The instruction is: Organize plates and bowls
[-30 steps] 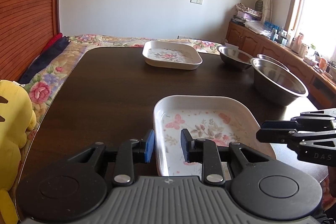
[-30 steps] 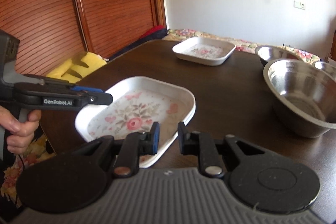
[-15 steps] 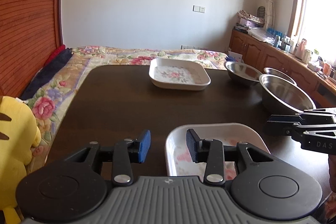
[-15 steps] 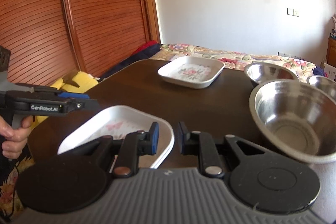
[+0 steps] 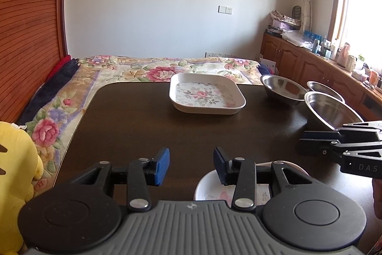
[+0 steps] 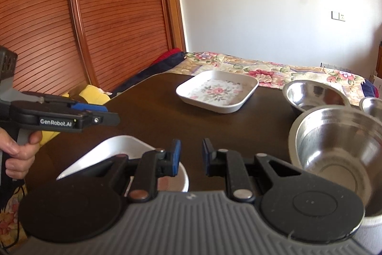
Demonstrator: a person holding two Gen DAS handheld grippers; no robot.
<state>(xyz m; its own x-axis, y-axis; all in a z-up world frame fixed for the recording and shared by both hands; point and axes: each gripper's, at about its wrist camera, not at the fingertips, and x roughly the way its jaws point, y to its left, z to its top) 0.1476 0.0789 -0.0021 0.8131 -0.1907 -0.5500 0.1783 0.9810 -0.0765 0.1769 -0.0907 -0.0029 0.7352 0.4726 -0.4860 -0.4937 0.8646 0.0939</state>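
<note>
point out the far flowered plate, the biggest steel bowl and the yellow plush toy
far flowered plate (image 5: 205,94): left wrist view, on its flowered bottom.
biggest steel bowl (image 6: 334,142): right wrist view, on its inner wall.
yellow plush toy (image 5: 16,159): left wrist view, on its yellow body at the left edge.

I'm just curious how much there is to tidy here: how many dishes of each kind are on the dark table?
White floral plates: 2, the far plate and the near plate.
Steel bowls: 3, the big bowl, the back bowl and the edge bowl.
Total: 5 dishes on the table.
</note>
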